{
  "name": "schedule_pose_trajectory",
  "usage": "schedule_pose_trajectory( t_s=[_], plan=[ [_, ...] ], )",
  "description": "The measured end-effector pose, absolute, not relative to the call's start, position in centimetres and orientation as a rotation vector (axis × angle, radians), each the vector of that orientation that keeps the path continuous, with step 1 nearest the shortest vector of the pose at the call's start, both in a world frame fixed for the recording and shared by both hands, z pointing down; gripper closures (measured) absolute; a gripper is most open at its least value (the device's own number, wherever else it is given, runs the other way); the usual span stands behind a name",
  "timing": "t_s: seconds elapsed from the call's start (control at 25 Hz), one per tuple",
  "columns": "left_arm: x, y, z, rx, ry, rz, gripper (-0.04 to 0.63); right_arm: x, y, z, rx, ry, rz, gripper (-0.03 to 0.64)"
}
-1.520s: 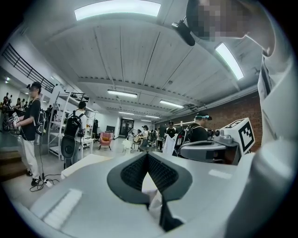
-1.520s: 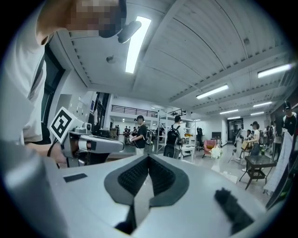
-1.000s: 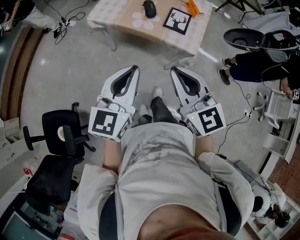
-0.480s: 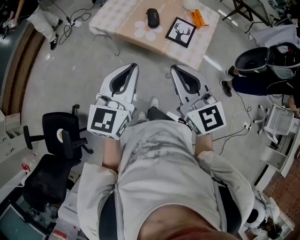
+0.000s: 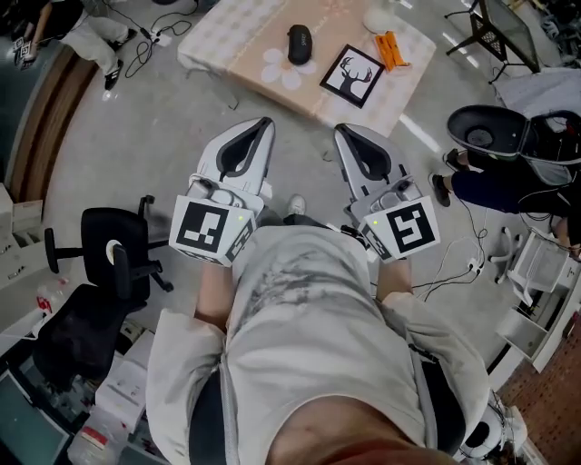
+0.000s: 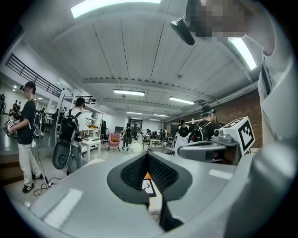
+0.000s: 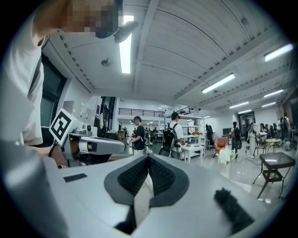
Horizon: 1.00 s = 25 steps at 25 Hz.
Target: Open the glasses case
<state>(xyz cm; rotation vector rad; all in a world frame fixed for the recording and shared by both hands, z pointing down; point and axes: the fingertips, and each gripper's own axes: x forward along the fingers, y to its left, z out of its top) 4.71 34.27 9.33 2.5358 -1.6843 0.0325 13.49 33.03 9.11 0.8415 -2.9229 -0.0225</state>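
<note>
Head view: glasses case [image 5: 299, 43], one dark oval item, lies at upper centre of the frame on a pale surface [image 5: 227, 27], apparently closed and untouched; its hinge and seam are too small to make out. Beside it on the same surface: a white flower-shaped mat [image 5: 281, 71] just below the case, a deer picture card [image 5: 350, 75] to its right, an orange item [image 5: 392, 50] and a white rounded object [image 5: 377, 18], the last partly cut off by the top edge. Left gripper [image 5: 261, 125] and right gripper [image 5: 341, 134] are held at mid-frame over bare floor, well apart from the case, jaws of both pressed together with nothing between them. Task status, as judged: not yet begun; approach, grasp and opening all remain. Left gripper view: jaws closed, only a sliver of the deer card visible past them; the case is not seen. Right gripper view: jaws closed, case absent. The person's torso fills the lower head view, hiding the hands.
</note>
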Motion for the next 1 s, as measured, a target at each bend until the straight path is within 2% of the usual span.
schedule_pose_trajectory(
  t_s=[0.56,1.0],
  plan=[
    [4.9,28.3,9.4,2.547,-1.666,0.044,0.589,13.8,27.2,9.1,0.857,-2.918,0.002,0.601],
    [2.3,20.5,10.5,2.562,-1.594,0.054,0.589,10.9,19.8,10.0,0.91,-2.873,0.02,0.601]
  ],
)
